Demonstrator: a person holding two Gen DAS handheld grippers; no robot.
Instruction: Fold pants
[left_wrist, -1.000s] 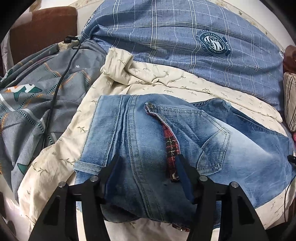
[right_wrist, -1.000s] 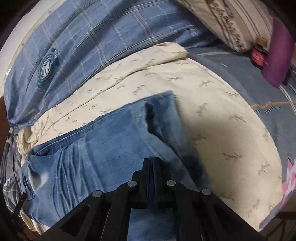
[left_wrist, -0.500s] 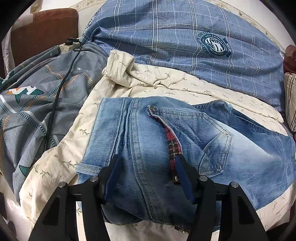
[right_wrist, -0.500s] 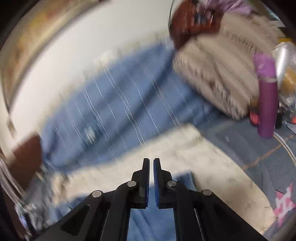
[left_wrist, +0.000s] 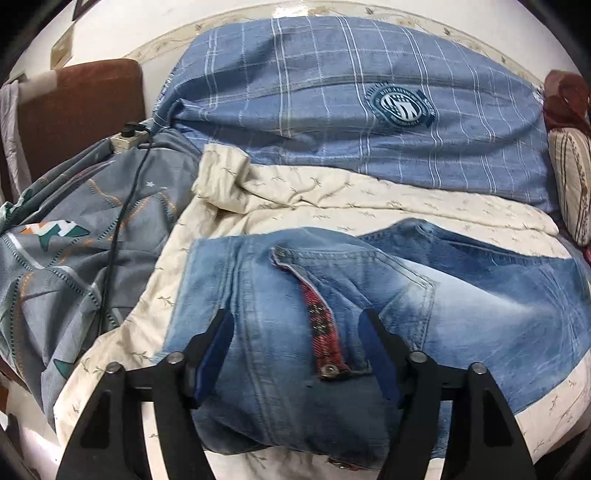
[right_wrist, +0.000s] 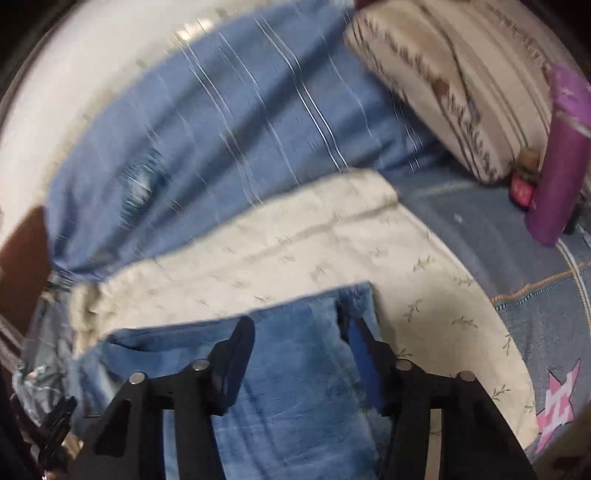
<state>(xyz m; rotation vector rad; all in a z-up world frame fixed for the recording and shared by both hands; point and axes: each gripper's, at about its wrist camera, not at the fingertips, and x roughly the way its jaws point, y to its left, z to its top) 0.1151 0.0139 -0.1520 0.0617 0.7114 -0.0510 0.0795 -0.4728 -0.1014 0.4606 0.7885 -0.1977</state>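
Observation:
Blue denim pants (left_wrist: 280, 295) lie folded on a cream quilt (left_wrist: 332, 206) on the bed, waistband end nearest me, its red plaid lining and a back pocket showing. My left gripper (left_wrist: 295, 328) is open and empty, its fingers straddling the waist end just above it. In the right wrist view the pants' leg part (right_wrist: 299, 369) lies on the same quilt (right_wrist: 295, 243). My right gripper (right_wrist: 301, 328) is open and empty above the leg end.
A blue plaid duvet (left_wrist: 332, 96) is bunched behind the quilt. A grey patterned sheet (left_wrist: 74, 236) with a black cable and power strip (left_wrist: 127, 140) lies left. A striped pillow (right_wrist: 454, 81), a purple bottle (right_wrist: 557, 155) and a small red jar (right_wrist: 522, 188) sit right.
My right gripper was shut over the pants, swung up and back down, and is now open over the leg end. My left gripper stayed open and drew back slightly.

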